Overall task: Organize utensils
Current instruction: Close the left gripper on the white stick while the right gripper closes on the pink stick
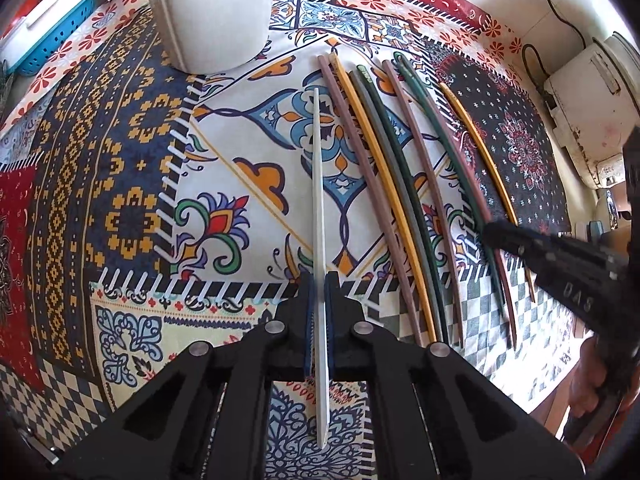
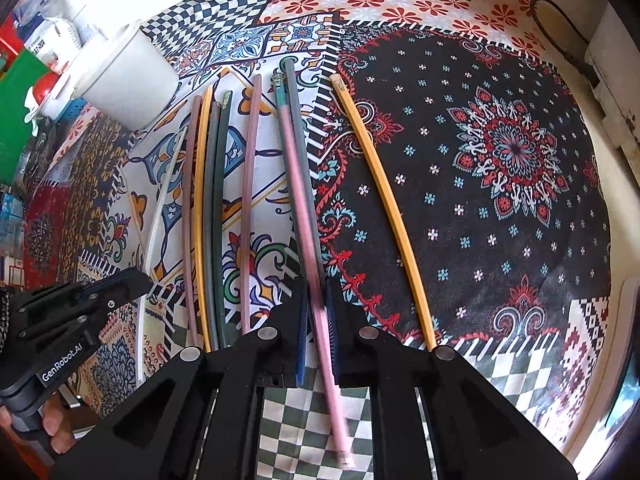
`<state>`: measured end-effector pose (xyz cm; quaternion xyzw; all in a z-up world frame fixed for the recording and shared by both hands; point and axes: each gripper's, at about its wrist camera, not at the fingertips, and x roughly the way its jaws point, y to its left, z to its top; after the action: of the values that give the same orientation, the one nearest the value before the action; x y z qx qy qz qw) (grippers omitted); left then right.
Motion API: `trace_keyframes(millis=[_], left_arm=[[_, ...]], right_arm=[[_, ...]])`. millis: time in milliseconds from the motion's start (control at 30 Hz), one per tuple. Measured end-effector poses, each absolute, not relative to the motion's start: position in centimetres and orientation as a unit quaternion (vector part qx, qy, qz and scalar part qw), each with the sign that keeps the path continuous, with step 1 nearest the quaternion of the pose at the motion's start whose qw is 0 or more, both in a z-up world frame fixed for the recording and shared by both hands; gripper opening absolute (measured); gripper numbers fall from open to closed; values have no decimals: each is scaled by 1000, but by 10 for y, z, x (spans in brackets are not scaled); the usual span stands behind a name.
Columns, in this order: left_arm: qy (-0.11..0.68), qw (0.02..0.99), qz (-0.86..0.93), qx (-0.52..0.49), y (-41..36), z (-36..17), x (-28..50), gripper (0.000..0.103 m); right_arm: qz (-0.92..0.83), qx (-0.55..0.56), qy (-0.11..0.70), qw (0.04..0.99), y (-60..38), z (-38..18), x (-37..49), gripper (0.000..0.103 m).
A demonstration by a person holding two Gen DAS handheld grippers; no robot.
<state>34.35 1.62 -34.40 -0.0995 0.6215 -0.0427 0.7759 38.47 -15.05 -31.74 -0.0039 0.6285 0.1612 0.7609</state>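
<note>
My left gripper point(image 1: 319, 282) is shut on a white chopstick point(image 1: 318, 184) that lies lengthwise on the patterned tablecloth point(image 1: 120, 200); the stick runs between the blue pads and out behind them. To its right, several coloured chopsticks point(image 1: 384, 184) lie in a row. My right gripper point(image 2: 318, 290) is shut on a pink chopstick point(image 2: 298, 200) with a teal far end, close beside a grey chopstick point(image 2: 302, 152). A yellow chopstick point(image 2: 384, 200) lies apart on the dark patch. The left view shows the right gripper point(image 1: 496, 236) down among the row's right sticks.
A white tub point(image 1: 212, 12) stands at the far side of the cloth, also seen as the white tub point(image 2: 124, 80) at upper left. A blue perforated basket point(image 1: 52, 36) sits far left. A white appliance point(image 1: 592, 112) and a black cable point(image 1: 560, 8) line the right edge.
</note>
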Motion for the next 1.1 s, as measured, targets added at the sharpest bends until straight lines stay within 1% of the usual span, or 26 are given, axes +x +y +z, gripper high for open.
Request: trace_keyframes(millis=[67,233,367,567,733,867,1100], left_arm=[[625,774,-40,-99,20,-343,339,4],[634,764,-44,-111,29,-341,332,4],[639,761,-52,-95,29,-340,331,4],[647,755,-63,-83,23,-342,351,4],[657,745,-76,-88,23,-344,366,4],[666,735,-83,-96,23,-345,378,4],[673,730,-96,-76,13,-346,397,4]], right_arm=[[173,-1,630,757,-150,-318,396,6],[182,-2,637,749,-153,-318,415,6],[188,17,650,736,-161,-315,408,6],[175,19,660,731,-168,-318,399,6],[170,24,664,728,-168,-325,412,7],[185,11,667,722,-161,-326,422,7],[205,-30,656,726,-129,-328,447,7]])
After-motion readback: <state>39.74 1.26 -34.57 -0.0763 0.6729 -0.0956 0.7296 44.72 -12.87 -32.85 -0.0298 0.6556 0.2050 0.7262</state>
